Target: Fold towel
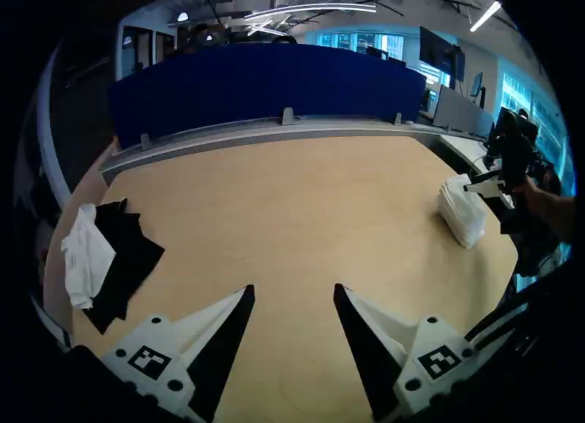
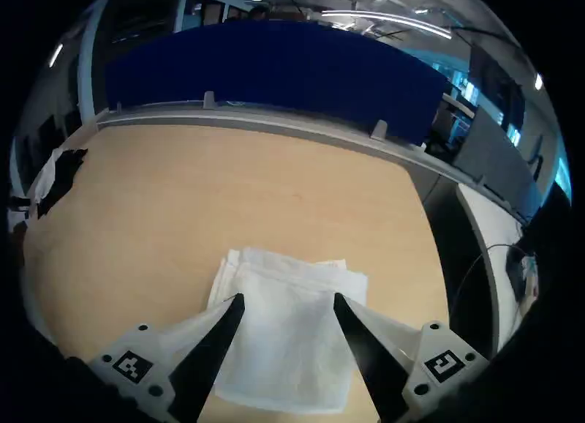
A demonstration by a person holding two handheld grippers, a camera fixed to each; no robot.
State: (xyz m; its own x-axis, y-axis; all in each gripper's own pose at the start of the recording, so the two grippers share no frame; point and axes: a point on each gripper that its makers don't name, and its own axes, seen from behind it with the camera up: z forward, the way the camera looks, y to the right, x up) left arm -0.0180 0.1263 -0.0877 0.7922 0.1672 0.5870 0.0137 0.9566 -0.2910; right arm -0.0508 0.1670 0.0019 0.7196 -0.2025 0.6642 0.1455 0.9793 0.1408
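At the far left of the worktop point(image 1: 292, 203) lies a loose heap: a crumpled white cloth point(image 1: 86, 258) sits partly on a black cloth point(image 1: 128, 262), both close to the edge and unfolded. The left gripper point(image 1: 292, 298) hovers over bare wood in the middle, its fingers apart with nothing between them. Well apart from the heap, near the right edge, is the stack of folded towels point(image 1: 462, 211), white and squared up. The right gripper point(image 2: 287, 302), held by a hand point(image 1: 545, 203), is poised over that stack with its fingers spread. The tips lie above the top towel's near half, and whether they touch the fabric cannot be told. Judging by this layout, the stack looks like finished work and the heap like what is left, so the task seems to be between pieces rather than mid-fold. The next move probably calls for both grippers to cross to the heap, separate the white cloth from the black one beneath it, and spread it flat on the open middle. That stretch of wood offers room, and nothing stands in the way there. The main risks are the overlap of the two cloths, which could drag the black one along, and the heap's closeness to the edge. A blue partition point(image 1: 263, 86) runs behind the worktop, clear of the reach.
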